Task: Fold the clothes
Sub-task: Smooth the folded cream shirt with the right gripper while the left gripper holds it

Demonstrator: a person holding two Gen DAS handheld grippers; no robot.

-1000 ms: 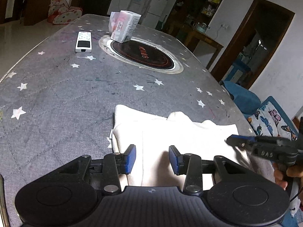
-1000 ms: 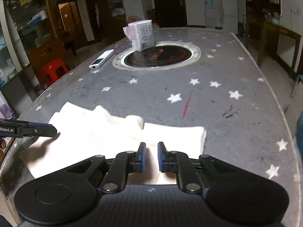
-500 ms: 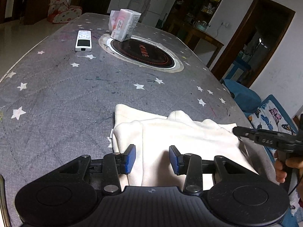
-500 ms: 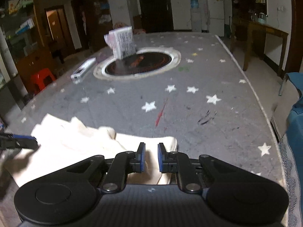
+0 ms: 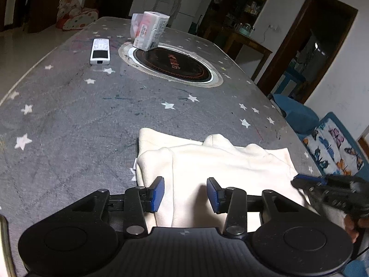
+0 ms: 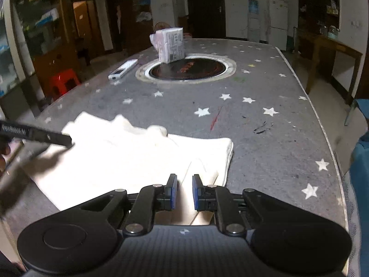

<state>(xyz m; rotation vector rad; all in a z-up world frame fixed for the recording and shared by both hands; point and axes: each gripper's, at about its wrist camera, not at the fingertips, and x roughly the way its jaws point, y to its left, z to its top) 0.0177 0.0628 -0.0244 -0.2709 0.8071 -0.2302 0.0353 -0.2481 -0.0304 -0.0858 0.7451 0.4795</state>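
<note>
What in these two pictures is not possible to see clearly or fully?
1. Near edge of the white garment: right wrist view, covered by the body of the right gripper.
2. Whether its fingers pinch the cloth: right wrist view, the gap is narrow and the bright cloth washes out.
3. Print on the package: both views, too small and blurred.

We see one cream-white garment (image 5: pixel 221 161) lying on the grey, star-printed table (image 5: pixel 92 115), near its front edge. It is soft, thick cloth, already partly folded: a flap is turned over along its left side, leaving a rounded doubled edge there, and a lower layer shows as a strip at the far left corner. Its far edge is bumpy, with two small humps. The rest lies flat in a rough rectangle (image 6: pixel 129 157).
</note>
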